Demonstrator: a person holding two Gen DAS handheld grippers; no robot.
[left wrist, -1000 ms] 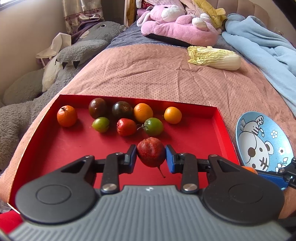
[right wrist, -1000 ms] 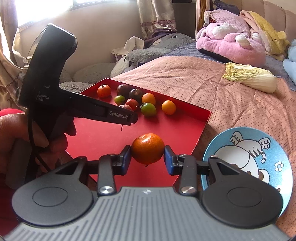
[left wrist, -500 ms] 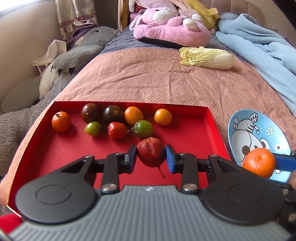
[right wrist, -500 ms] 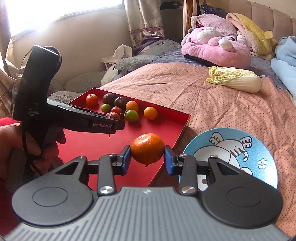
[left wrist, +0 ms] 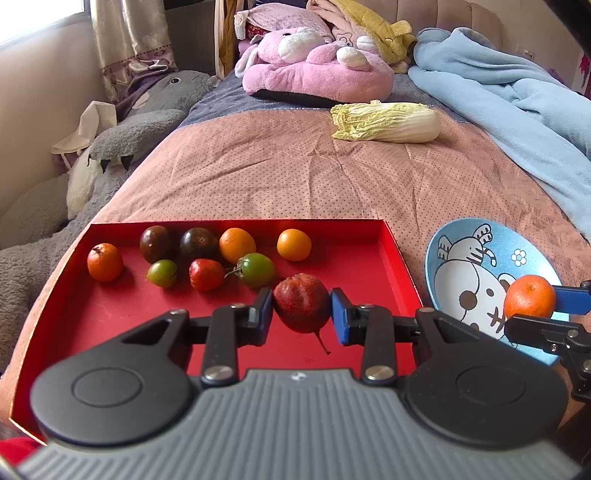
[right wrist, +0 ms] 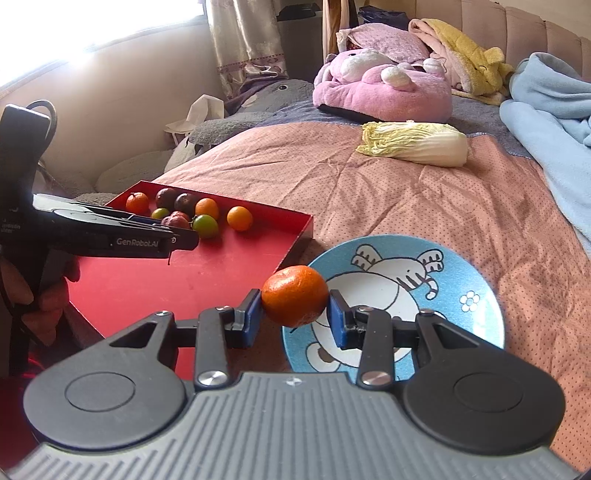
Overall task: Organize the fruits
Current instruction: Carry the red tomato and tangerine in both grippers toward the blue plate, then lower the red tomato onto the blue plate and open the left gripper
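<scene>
From the left wrist, the left gripper (left wrist: 301, 311) is pinching a dark red fruit (left wrist: 301, 302) above the red tray (left wrist: 110, 314), near the loose fruits at its far side. From the right wrist, the right gripper (right wrist: 294, 312) is clamping an orange mandarin (right wrist: 294, 301) over the near-left rim of the blue plate (right wrist: 472, 280), beside the tray.

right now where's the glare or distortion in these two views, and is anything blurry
Right wrist view: the window at upper left is blown out to white, and the left gripper before it reads dark; the tangerine is sharp. Left wrist view: even light, soft shadows under the fruit in the red tray, no motion blur. Both views: fisheye bends the edges.
</scene>
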